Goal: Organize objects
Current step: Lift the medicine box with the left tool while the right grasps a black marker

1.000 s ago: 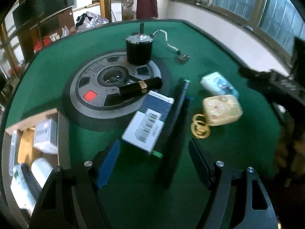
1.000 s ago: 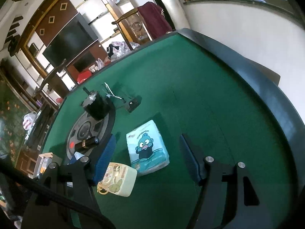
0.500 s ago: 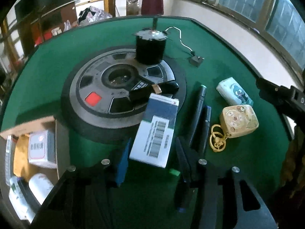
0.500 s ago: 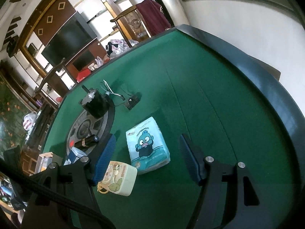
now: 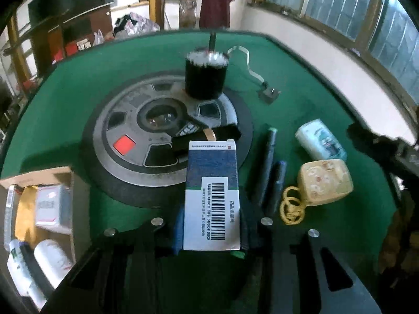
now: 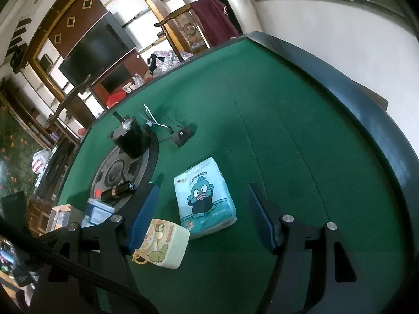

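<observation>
Now closing left tongs (image 5: 211, 229) onto the barcoded blue-and-white box (image 5: 212, 196), pads pressing both sides, far end leaning on the round grey disc (image 5: 146, 141). Only seen by right tongs (image 6: 203, 216), gaping, gripping nothing: cartoon tissue pack (image 6: 205, 196) on green worktop (image 6: 288, 136).

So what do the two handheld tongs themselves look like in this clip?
Both look the same. The left tongs and the right tongs have matte black angular fingers with triangular cut-outs, round silver bolt heads near the tips, and blue ribbed pads on the inner faces. No cables, sleeves or markings show.
</observation>
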A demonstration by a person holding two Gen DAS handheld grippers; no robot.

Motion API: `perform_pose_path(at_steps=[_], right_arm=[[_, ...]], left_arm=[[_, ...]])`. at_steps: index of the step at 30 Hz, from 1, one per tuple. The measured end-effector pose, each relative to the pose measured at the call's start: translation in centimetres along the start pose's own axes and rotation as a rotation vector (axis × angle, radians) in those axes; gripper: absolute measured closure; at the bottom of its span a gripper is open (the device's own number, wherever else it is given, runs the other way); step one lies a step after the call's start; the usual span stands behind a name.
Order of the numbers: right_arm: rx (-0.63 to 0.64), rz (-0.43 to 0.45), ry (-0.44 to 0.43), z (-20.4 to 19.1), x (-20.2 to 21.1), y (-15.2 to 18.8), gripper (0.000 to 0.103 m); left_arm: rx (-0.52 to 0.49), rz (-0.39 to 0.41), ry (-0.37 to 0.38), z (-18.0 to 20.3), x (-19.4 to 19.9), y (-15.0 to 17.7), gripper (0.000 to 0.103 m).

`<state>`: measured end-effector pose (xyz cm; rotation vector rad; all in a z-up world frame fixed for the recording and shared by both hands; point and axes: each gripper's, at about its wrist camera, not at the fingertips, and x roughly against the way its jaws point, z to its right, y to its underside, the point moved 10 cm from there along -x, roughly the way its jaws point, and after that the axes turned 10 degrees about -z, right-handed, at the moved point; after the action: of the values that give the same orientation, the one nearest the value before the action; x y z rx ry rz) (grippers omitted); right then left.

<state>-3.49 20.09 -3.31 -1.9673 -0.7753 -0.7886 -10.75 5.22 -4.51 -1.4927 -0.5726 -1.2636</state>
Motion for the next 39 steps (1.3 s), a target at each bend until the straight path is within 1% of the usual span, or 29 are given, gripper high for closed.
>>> perform_pose_path(at_steps=[4,10,15,16,17,19,21,23,26,28,31,32,34,35,36,37,39], right_arm=[[0.005,0.0,-0.007,-0.1,0.0,0.0,0.036],[0.028,0.02,-0.003,-0.3,0.0,-0.1,0.036],[0.051,0.037,0.031,-0.4,-0.1,0.1,0.036],[0.056,0.051,0.042,-0.3,0.1,0.0,0.036],[0.057,0.066,0.071,-0.1,0.3,-0.1,0.036],[0.047,0.056,0.104,0.4,0.3,-0.2,0.036],[0.027,0.04,0.083,0.4,0.7,-0.2,0.036],[0.025,0.028,0.082,0.0,1.1,-0.2,0.036],[0.046,-0.031,0.092,-1.0,0.5,-0.3,0.036],[0.068,-0.054,0.105,-2.1,0.2,-0.3,0.036],[0.12,-0.094,0.053,-5.8,-0.6,-0.3,0.036],[0.149,-0.127,0.025,-7.8,-1.3,0.1,0.036],[0.207,-0.184,0.005,-10.8,-3.0,0.7,0.036],[0.237,-0.196,0.012,-11.8,-3.6,0.9,0.036],[0.295,-0.199,0.037,-13.1,-4.4,1.0,0.036],[0.364,-0.196,0.072,-14.3,-5.2,1.1,0.036],[0.554,-0.204,0.172,-16.6,-7.1,1.4,0.036]], left_arm=[[0.0,0.074,0.032,0.6,3.7,0.9,0.074],[0.028,0.191,0.094,0.9,10.4,3.7,0.074],[0.098,0.283,0.121,-1.0,14.4,6.5,0.074],[0.11,0.295,0.125,-1.5,15.0,7.1,0.074],[0.124,0.307,0.13,-2.0,15.5,7.7,0.074],[0.146,0.323,0.129,-3.0,16.4,8.4,0.074],[0.154,0.343,0.119,-4.0,17.1,9.1,0.074],[0.169,0.36,0.11,-4.9,17.5,9.6,0.074],[0.192,0.367,0.141,-5.9,17.4,10.2,0.074],[0.204,0.367,0.15,-6.4,17.1,10.5,0.074],[0.228,0.365,0.171,-7.2,16.7,11.1,0.074],[0.235,0.365,0.177,-7.6,16.7,11.3,0.074],[0.245,0.363,0.181,-8.3,16.5,11.7,0.074],[0.248,0.363,0.18,-8.6,16.4,11.9,0.074],[0.249,0.364,0.176,-9.0,16.5,12.1,0.074],[0.251,0.364,0.173,-9.3,16.5,12.3,0.074],[0.255,0.365,0.166,-10.3,16.5,12.6,0.074]])
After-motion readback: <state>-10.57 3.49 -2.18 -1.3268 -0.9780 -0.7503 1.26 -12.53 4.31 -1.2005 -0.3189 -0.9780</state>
